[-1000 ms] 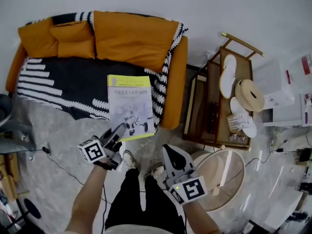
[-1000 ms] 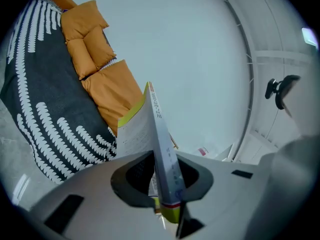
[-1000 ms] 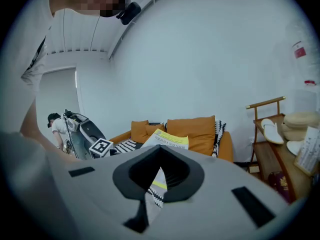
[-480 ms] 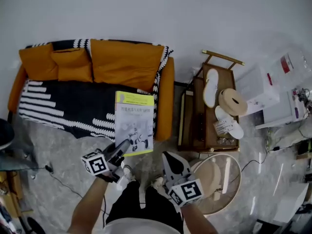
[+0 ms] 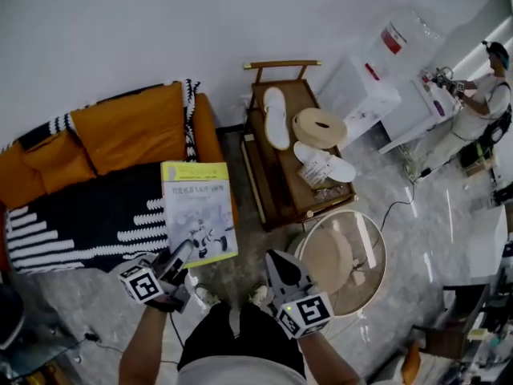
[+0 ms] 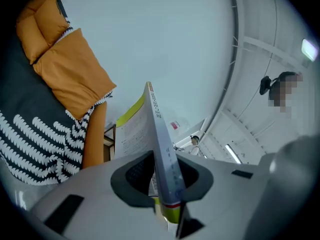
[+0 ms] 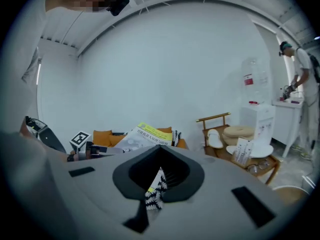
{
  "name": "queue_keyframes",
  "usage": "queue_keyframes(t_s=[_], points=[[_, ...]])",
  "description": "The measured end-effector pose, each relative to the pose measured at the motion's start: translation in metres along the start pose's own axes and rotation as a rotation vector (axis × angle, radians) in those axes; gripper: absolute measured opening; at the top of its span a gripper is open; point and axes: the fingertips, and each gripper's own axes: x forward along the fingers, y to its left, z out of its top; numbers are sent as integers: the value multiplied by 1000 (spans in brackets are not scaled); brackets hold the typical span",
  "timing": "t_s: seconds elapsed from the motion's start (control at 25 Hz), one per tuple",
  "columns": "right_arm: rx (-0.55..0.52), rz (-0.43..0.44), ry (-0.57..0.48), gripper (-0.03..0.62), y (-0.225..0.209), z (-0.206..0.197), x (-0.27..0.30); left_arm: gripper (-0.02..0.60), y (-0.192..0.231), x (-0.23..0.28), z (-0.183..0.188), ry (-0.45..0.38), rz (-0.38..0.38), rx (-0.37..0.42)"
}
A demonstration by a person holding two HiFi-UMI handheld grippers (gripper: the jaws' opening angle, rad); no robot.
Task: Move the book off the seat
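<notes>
The book, yellow-topped with a pale cover, is held up in the air over the front right corner of the orange sofa and its black-and-white blanket. My left gripper is shut on the book's lower edge. In the left gripper view the book's spine stands upright, clamped between the jaws of that gripper. My right gripper hangs a little to the right, jaws together and holding nothing. The right gripper view shows the book and the left gripper beyond its own shut jaws.
A wooden cart right of the sofa carries white slippers and a round straw hat. A round pale table stands at my right. White boxes and a person are at the far right.
The view and both grippers have swung right. The book, still clamped, has moved from over the seat to the sofa's right end, nearer the cart. The right gripper stays shut.
</notes>
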Motion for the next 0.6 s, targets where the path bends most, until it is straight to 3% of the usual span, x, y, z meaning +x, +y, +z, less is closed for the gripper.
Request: queue_keyframes(t_s=[0.36,0.6], points=[[71,-261,-3,20,-76,-13,-111,83,-70,61,-81,232,-142,74],[114,-409,-61,20,-135,-29,-210,83,-136,96,-164,351,-233,102]])
